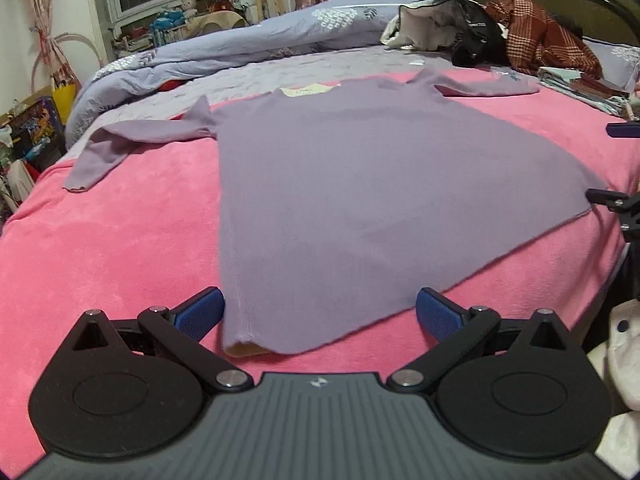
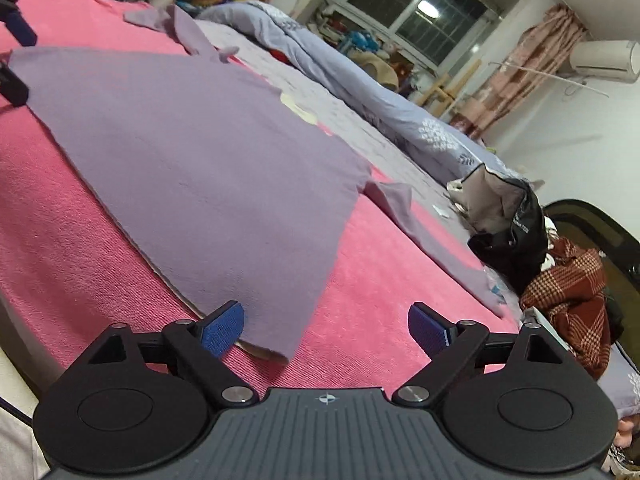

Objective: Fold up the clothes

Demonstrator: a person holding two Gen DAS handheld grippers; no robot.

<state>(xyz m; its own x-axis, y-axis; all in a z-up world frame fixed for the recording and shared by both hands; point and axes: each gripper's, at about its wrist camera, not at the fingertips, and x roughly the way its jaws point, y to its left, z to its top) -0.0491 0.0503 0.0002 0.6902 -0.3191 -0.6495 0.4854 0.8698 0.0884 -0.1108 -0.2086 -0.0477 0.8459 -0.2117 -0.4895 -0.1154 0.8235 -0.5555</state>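
Both tongs wide apart.

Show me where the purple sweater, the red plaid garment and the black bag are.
purple sweater (image 1: pixel 340 184), left wrist view, middle of its body.
red plaid garment (image 1: pixel 540 36), left wrist view, its bunched top.
black bag (image 2: pixel 516 236), right wrist view, its dark side.

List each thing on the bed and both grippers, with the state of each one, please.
purple top: spread flat on the pink blanket, not folded, both sleeves out to the sides.
left gripper: open, hem corner between its jaws, not pinched.
right gripper: open, other hem corner between its jaws, not pinched.
quilt: bunched along the far side.
plaid garment: crumpled in a heap.
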